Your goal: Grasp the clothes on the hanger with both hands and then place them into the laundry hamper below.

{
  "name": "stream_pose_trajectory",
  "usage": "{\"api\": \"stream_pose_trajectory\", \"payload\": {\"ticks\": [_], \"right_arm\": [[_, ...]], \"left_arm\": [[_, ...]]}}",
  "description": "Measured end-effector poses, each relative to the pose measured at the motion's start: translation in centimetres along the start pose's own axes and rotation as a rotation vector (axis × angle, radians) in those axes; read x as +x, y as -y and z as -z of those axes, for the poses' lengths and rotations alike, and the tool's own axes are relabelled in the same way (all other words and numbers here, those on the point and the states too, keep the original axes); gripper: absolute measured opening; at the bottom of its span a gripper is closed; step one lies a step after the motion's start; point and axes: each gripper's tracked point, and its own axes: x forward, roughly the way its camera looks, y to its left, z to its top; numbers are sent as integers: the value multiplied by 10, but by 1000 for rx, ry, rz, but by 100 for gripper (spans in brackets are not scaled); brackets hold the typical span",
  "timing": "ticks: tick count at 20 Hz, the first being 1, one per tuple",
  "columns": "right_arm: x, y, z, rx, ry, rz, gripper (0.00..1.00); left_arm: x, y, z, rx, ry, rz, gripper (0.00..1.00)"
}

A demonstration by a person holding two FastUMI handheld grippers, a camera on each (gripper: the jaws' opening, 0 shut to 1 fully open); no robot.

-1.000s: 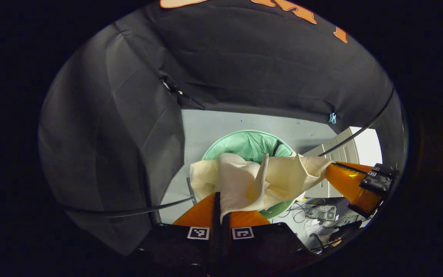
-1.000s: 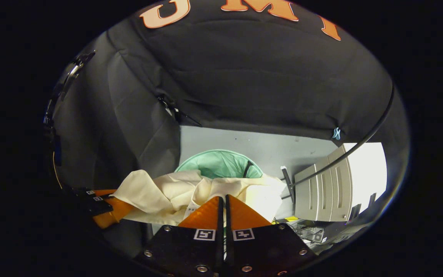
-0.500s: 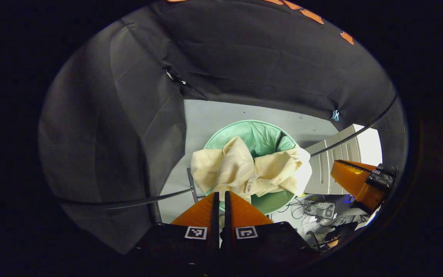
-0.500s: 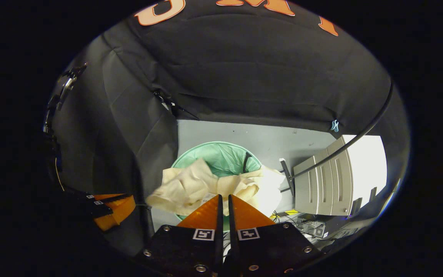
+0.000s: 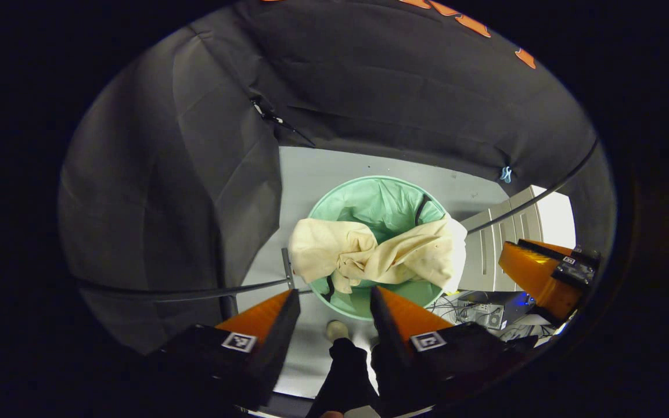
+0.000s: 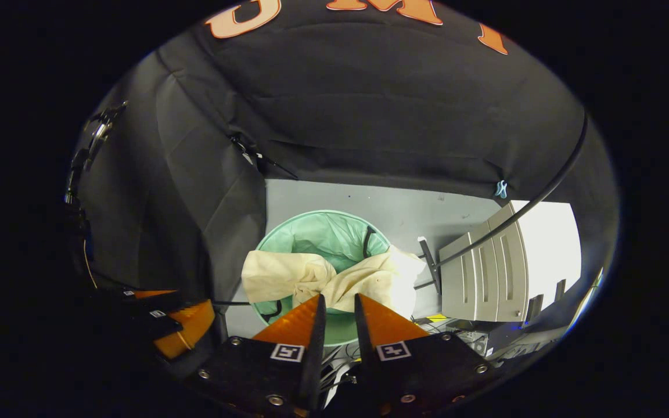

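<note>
The cream clothes (image 5: 375, 258) lie draped across the rim of the green hamper (image 5: 369, 200), below and beyond both claws. Left claw (image 5: 331, 299) gapes wide, empty; right claw (image 6: 339, 305) stands narrowly parted, empty.

Cream, plain clothes (image 5: 369, 255) across a mint-green laundry hamper (image 5: 381, 200) with black handles, on a pale grey floor (image 5: 323, 168). Orange fingers, black bodies and black-and-white square markers on the left hand-held gripper (image 5: 331, 302) and right hand-held gripper (image 6: 337, 307). Light grey cabinet (image 6: 485, 278); light blue clip (image 6: 501, 188) on black cloth.
</note>
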Motion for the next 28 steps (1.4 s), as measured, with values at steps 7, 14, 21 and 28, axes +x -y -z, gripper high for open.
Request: {"api": "stream_pose_trajectory", "payload": {"ticks": [7, 14, 21, 28], "right_arm": [[-19, 4, 4, -30, 28, 10, 52], [-52, 6, -6, -94, 103, 43, 95], [-108, 6, -27, -117, 205, 63, 95], [-184, 2, -59, -96, 329, 49, 95]], "left_arm": [[-10, -2, 3, -7, 18, 2, 81], [-36, -9, 1, -14, 67, -7, 96], [-63, -18, -21, -4, 170, -15, 98], [-157, -22, -61, -35, 333, 16, 97]]}}
